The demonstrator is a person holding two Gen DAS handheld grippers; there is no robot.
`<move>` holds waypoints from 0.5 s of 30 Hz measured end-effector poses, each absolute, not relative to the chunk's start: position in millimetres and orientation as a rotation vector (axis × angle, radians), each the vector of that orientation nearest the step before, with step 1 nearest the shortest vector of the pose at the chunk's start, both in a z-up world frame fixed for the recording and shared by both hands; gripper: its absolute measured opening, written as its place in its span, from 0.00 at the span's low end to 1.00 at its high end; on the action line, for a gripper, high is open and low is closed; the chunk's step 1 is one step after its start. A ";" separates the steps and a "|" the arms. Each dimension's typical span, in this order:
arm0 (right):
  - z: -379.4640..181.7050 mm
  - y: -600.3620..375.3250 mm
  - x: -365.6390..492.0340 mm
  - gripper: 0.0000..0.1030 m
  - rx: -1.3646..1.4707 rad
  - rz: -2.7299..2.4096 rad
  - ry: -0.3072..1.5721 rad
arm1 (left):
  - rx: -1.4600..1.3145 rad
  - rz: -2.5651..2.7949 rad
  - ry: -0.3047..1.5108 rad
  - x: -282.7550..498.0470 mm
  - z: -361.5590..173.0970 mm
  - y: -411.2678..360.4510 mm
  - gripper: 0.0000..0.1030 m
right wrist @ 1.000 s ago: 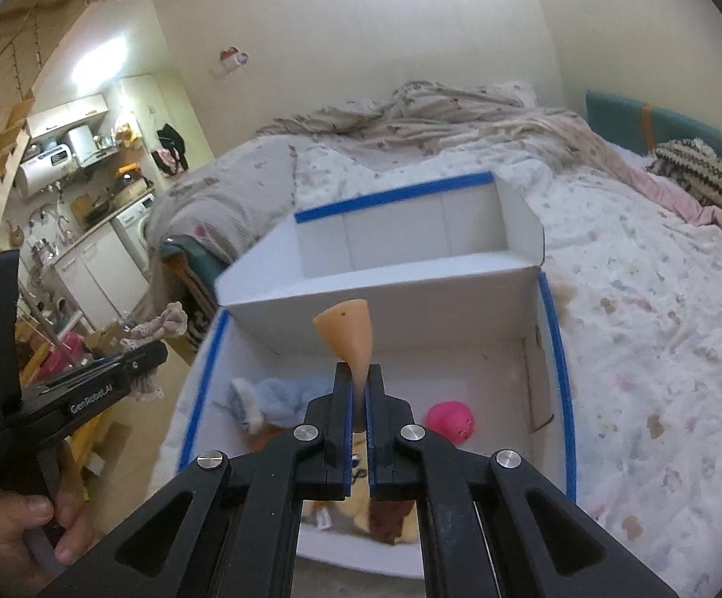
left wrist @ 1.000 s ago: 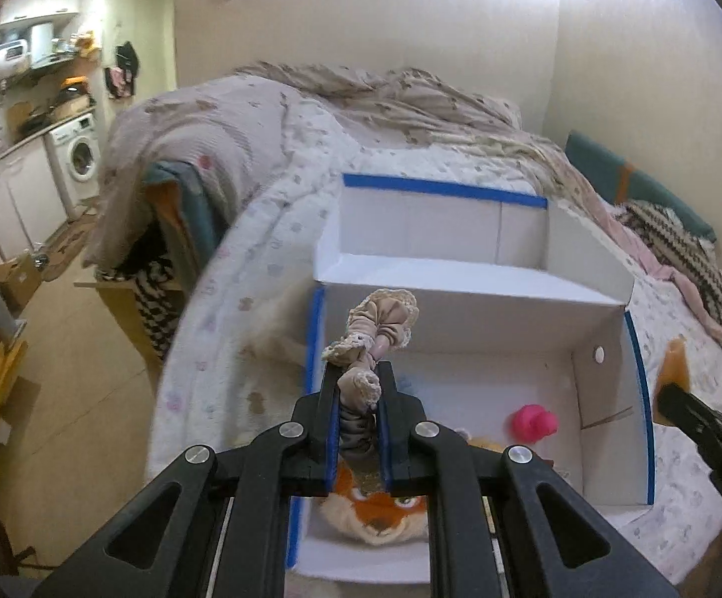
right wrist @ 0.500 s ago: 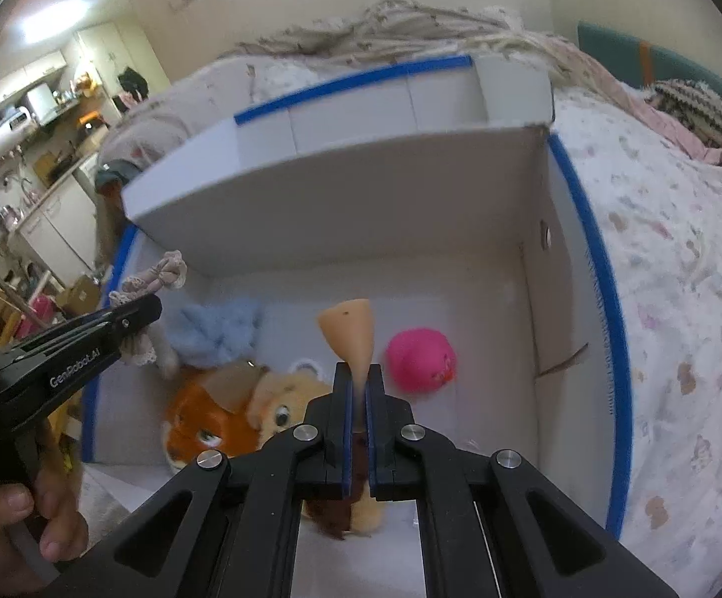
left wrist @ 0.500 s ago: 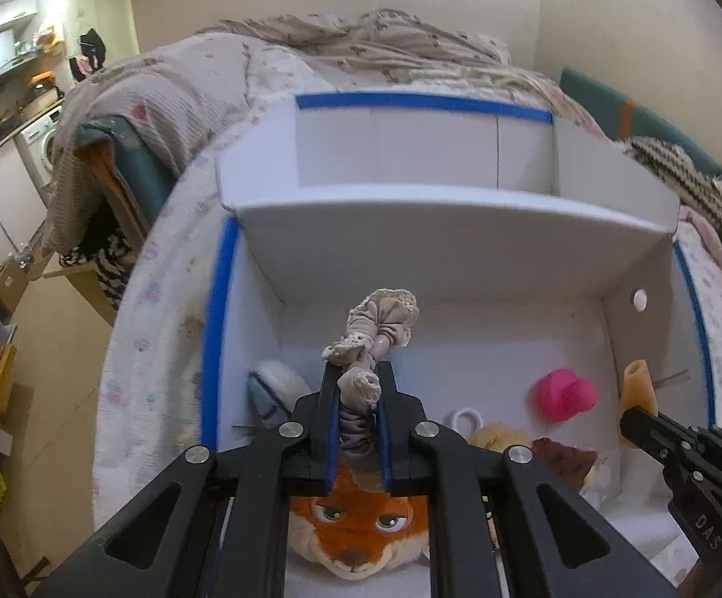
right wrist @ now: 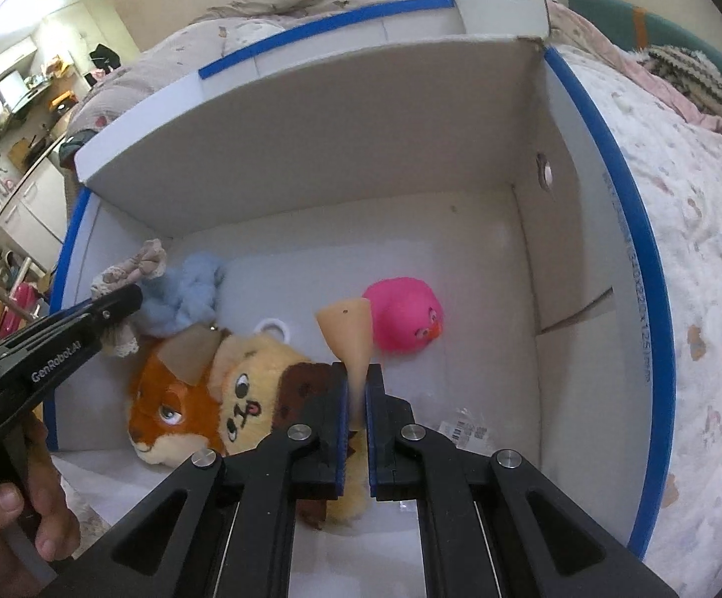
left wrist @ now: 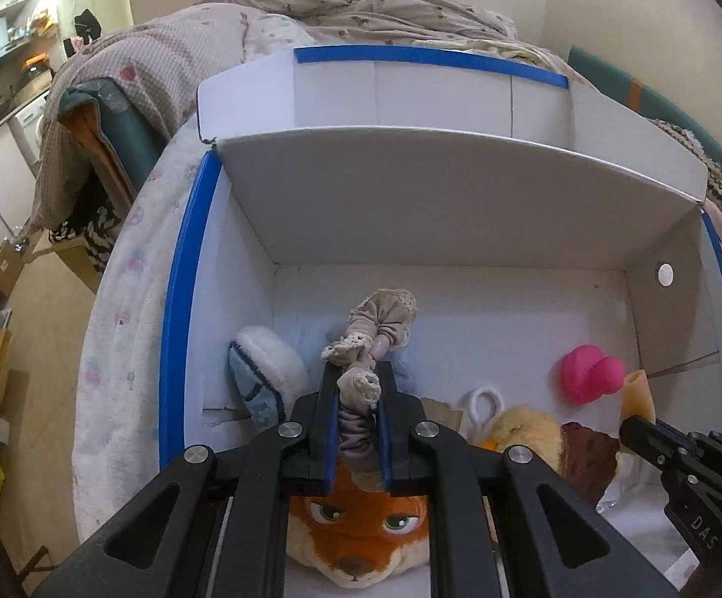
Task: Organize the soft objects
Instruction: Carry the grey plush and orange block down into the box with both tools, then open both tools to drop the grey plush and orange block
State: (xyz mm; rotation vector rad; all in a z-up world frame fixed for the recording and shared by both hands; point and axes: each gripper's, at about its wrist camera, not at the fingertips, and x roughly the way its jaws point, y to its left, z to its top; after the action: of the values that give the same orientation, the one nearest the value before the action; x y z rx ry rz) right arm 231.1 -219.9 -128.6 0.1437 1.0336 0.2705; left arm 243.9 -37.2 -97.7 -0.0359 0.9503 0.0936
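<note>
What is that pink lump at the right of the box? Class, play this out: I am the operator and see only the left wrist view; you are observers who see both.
Observer: The pink toy is a rubber duck; its orange beak and eyes show.
Operator: What is clamped at my right edge?
Observer: The right gripper is shut on a tan cone, wide end up.
Operator: Anything else hidden from me?
Observer: A barcode label lies on the box floor.
</note>
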 end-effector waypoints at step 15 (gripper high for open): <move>-102.8 -233.9 219.8 0.74 0.261 0.300 0.913 | -0.056 0.043 0.864 221.9 -62.8 -41.3 0.63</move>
State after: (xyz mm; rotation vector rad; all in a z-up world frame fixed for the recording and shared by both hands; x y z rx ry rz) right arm 219.8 -233.9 -102.8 0.2609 0.9133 0.3001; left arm 221.9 -41.3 -62.8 -0.0560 0.8644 0.0429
